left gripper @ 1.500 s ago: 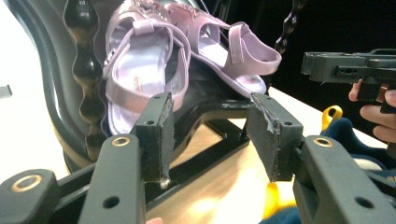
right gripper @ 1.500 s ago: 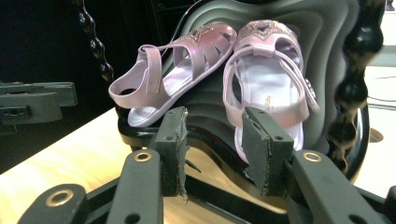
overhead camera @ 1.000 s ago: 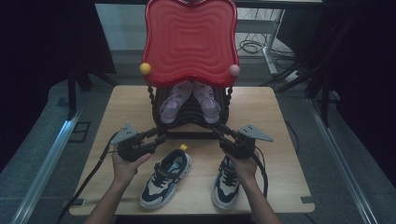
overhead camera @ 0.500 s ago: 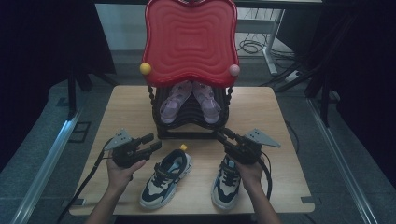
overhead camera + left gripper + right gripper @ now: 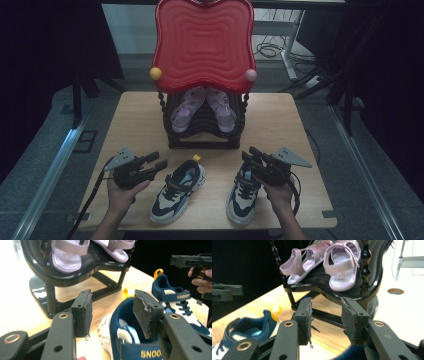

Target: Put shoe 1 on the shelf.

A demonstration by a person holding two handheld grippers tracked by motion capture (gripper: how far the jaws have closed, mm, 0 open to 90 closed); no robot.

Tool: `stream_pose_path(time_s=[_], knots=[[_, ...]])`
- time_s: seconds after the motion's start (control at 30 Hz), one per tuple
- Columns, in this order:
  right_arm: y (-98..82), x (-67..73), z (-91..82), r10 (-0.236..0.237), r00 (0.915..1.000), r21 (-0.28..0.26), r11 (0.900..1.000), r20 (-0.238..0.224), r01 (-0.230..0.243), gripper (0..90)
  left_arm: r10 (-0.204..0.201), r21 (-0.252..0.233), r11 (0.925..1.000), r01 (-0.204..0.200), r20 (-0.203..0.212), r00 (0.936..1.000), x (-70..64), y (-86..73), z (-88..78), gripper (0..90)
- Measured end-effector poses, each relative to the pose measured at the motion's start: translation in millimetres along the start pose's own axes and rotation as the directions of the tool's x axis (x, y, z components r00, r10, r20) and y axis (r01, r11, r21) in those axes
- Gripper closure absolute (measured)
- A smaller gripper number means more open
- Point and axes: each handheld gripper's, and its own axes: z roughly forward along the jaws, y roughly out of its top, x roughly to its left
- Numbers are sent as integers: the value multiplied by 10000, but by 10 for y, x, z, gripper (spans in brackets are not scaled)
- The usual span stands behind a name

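- Left hand-held gripper [image 5: 156, 165] hovers at the near left of the worktop [image 5: 135, 120]; jaws stand wide apart with nothing clamped.
- In the left gripper view its pads [image 5: 86, 312] frame the heel opening of the left sneaker [image 5: 130, 340]; no contact visible, pads look clear of the shoe.
- Right hand-held gripper [image 5: 250, 156] hangs over the heel end of the right sneaker [image 5: 242, 192]; jaws apart at a medium gap, nothing between the pads.
- In the right gripper view the gap between its pads [image 5: 352, 320] shows bare wood and the rack base; a blue edge of the sneaker sits below the jaws.
- Both sneakers are navy and white and lie flat near the front edge of the worktop, side by side but apart, toes towards the person. The left one has a yellow heel loop [image 5: 197, 158].
- Person's hands [image 5: 122, 192] enter from the bottom edge, one per gripper.
- Beyond the sneakers, mid-worktop: black shoe rack [image 5: 205, 142].
- A pair of pink sandals [image 5: 202, 107] rests on its lower shelf, tilted.
- Rack's top is a red wavy tray [image 5: 202, 45], with a yellow ball [image 5: 155, 73] and a pink ball [image 5: 250, 75] at its near corners.
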Motion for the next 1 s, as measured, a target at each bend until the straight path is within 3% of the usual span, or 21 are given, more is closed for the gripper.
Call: stream_pose_path(time_s=[0.2,0.47,0.7,1.0], knots=[[-74,-68,-114,-53,9999,148,9999,93,51,601,-346,12,9994,346,-236,9991,46,-78,-99,496],[-147,-155,-211,-153,9997,418,9990,175,146,597,-335,246,9991,346,-452,9984,68,-153,-192,494],[-222,-240,-313,-134,9997,482,9988,224,123,596,-644,406,9969,671,-648,9958,140,-276,-335,495],[-238,-299,-351,-6,9992,421,9991,411,-11,590,-599,583,9963,634,-601,9964,84,-283,-321,496]])
